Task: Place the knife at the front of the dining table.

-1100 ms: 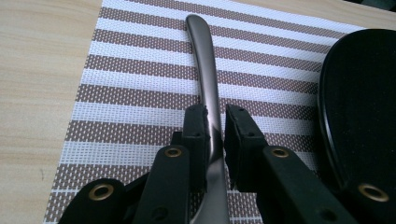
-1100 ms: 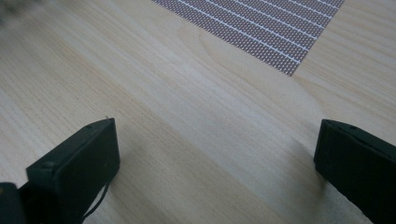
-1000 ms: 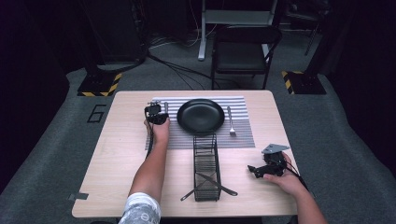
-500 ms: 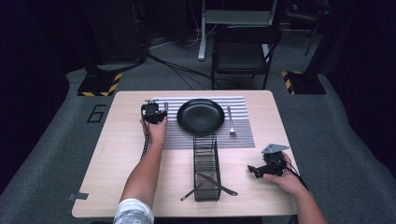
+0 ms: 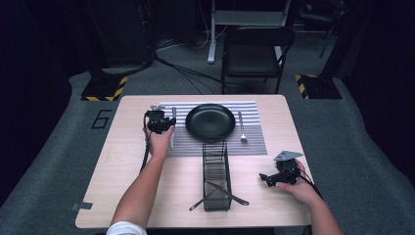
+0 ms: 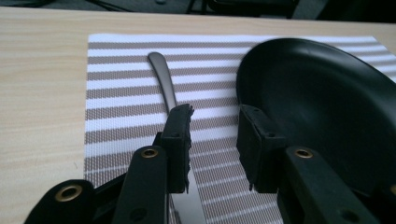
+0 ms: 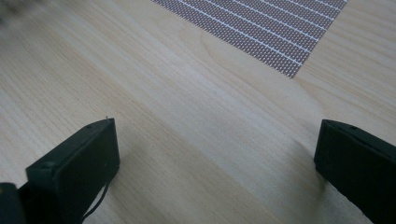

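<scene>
The knife (image 6: 164, 81) lies flat on the striped placemat (image 6: 116, 70), at 9 o'clock of the black plate (image 6: 327, 98) and apart from its rim, handle toward the far edge of the tabletop (image 5: 127, 161). The left tongs (image 6: 212, 128) are released, jaws parted; one jaw stands over the knife's shaft and the other toward the plate, so the knife appears to be off-centre in the gap.

If a regrasp is intended, shift the left tongs toward 9 o'clock until the shaft sits midway in the gap, then lower and clench; keep the plate-side jaw clear of the rim. If the placement is complete, lift straight up without dragging the blade.

The right tongs (image 5: 274, 177) rest released, jaws wide, over bare tabletop at 3 o'clock of the wire caddy (image 5: 216, 174). A fork (image 5: 241, 127) lies at 3 o'clock of the plate.
</scene>
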### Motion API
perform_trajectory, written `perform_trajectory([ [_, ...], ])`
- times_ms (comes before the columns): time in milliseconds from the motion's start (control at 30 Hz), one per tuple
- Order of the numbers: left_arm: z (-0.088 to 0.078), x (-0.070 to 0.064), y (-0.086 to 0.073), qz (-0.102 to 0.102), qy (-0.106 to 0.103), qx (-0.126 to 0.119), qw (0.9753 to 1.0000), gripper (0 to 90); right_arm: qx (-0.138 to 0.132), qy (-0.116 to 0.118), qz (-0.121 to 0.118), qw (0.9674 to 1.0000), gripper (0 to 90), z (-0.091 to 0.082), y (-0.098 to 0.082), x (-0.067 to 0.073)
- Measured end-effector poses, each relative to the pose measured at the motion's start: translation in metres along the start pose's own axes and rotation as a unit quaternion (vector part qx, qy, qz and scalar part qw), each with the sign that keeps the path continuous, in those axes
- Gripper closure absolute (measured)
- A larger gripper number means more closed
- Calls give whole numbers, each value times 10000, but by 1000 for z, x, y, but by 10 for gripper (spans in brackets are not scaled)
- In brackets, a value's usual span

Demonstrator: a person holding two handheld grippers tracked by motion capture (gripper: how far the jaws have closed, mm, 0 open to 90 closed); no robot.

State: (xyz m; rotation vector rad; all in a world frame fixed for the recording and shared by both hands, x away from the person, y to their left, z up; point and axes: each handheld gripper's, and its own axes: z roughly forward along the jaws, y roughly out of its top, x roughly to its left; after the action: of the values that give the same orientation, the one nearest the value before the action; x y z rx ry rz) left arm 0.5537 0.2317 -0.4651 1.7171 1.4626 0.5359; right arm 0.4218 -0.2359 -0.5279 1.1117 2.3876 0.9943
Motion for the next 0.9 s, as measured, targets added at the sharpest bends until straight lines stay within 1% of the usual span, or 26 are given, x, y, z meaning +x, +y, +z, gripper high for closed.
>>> perform_trajectory([
  [67,-6,0,-1,-4,-96,-23,10000,629,0,1,-1,10000,0,0,0,0],
  [133,-11,0,-1,58,-175,-9,9998,611,1,0,2,10000,0,0,0,0],
  [167,-11,0,-1,58,-175,-9,9998,602,1,2,-3,10000,0,0,0,0],
  [200,-18,-1,-1,98,-233,-42,9997,589,0,1,-2,10000,0,0,0,0],
  [233,-18,-1,-1,98,-233,-42,9997,575,0,1,-2,10000,0,0,0,0],
  [267,-25,0,0,140,-282,-121,9994,559,2,2,5,10000,0,0,0,0],
  [300,-25,0,0,140,-282,-121,9994,545,2,2,5,10000,0,0,0,0],
  [333,-33,0,0,165,-315,-180,9992,538,0,2,-2,10000,0,0,0,0],
  [367,-33,0,0,165,-315,-180,9992,532,0,2,-2,10000,0,0,0,0],
  [433,-40,-1,1,199,-372,-218,9989,522,0,2,-1,10000,0,0,0,0],
  [467,-47,-1,2,253,-410,-190,9987,505,-1,2,-5,10000,0,0,0,0],
  [500,-47,-1,2,253,-410,-190,9987,497,-1,2,-5,10000,0,0,0,0],
  [600,-57,-1,4,347,-493,-156,9981,481,0,2,-3,10000,0,0,0,0],
  [633,-63,0,4,390,-491,-185,9979,470,-1,2,-3,10000,0,0,0,0],
  [667,-63,0,4,390,-491,-185,9979,464,-1,2,-3,10000,0,0,0,0],
  [700,-69,0,3,428,-522,-277,9973,457,2,0,11,10000,0,0,0,0],
  [733,-69,0,3,428,-522,-277,9973,445,2,0,11,10000,0,0,0,0],
  [800,-78,3,-1,518,-602,-232,9966,432,0,1,-3,10000,0,0,0,0],
  [833,-78,3,-1,518,-602,-232,9966,429,0,1,-3,10000,0,0,0,0],
  [900,-84,5,-5,530,-664,-209,9962,428,0,2,-2,10000,0,0,0,0],
])
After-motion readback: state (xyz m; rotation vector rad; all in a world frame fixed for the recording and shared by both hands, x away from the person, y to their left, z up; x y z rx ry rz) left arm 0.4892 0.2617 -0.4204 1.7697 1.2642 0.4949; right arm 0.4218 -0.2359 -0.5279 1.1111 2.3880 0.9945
